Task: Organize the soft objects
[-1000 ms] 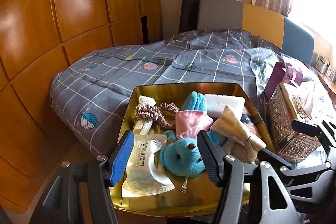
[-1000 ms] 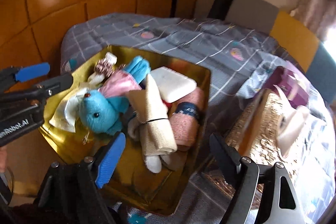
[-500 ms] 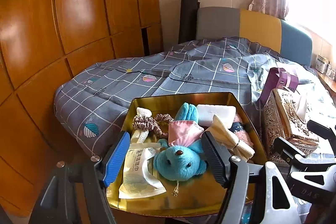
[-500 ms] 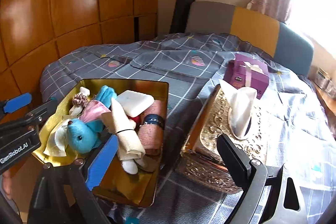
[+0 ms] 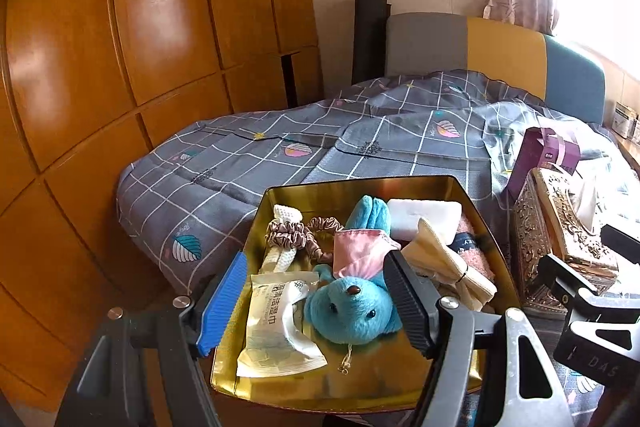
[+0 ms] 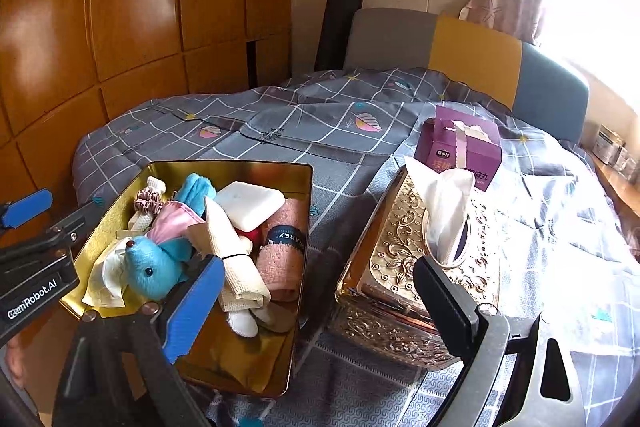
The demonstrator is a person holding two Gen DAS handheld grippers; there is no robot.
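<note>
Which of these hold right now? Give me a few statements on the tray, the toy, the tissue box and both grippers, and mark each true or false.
1. The blue plush toy lies in the gold tray. True.
2. The left gripper is shut on the toy. False: its jaws stand wide open and hold nothing.
3. A white tissue sticks up from the ornate tissue box. True.
4. The purple box sits inside the tray. False: it stands on the bedspread, behind the tissue box.
5. The right gripper holds the pink towel. False: it is open and empty; the towel lies in the tray.
</note>
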